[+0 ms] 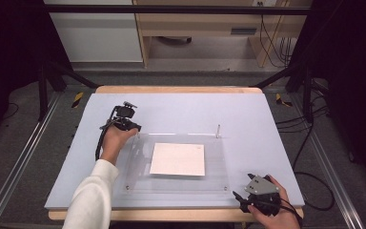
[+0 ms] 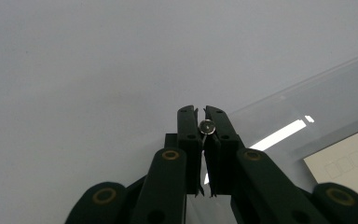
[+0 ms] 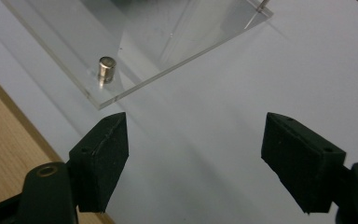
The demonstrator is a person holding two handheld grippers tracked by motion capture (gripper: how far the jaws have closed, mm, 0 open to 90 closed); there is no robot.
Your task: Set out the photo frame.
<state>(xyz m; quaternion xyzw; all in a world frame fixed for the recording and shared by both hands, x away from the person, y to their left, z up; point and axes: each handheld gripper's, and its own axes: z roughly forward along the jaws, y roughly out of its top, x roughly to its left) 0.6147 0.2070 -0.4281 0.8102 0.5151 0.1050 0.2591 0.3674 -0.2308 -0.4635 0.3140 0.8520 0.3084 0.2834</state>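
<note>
A clear acrylic plate (image 1: 140, 167) lies on the pale blue table top, with a white sheet (image 1: 177, 159) in its middle. My left gripper (image 1: 135, 130) is at the plate's far left corner. In the left gripper view it (image 2: 200, 112) is shut on the round head of a small metal pin (image 2: 206, 126) at the plate's edge (image 2: 307, 102). My right gripper (image 1: 240, 200) rests near the table's front right and stands open (image 3: 193, 135) with nothing between its jaws. A short metal pin (image 3: 106, 69) stands in the plate's near right corner (image 3: 168, 46), ahead and to the left of the jaws.
A taller thin pin (image 1: 218, 130) rises from the plate's far right corner. The table's wooden front edge (image 3: 9, 135) runs close to my right gripper. Black frame bars and cables (image 1: 310, 143) flank the table.
</note>
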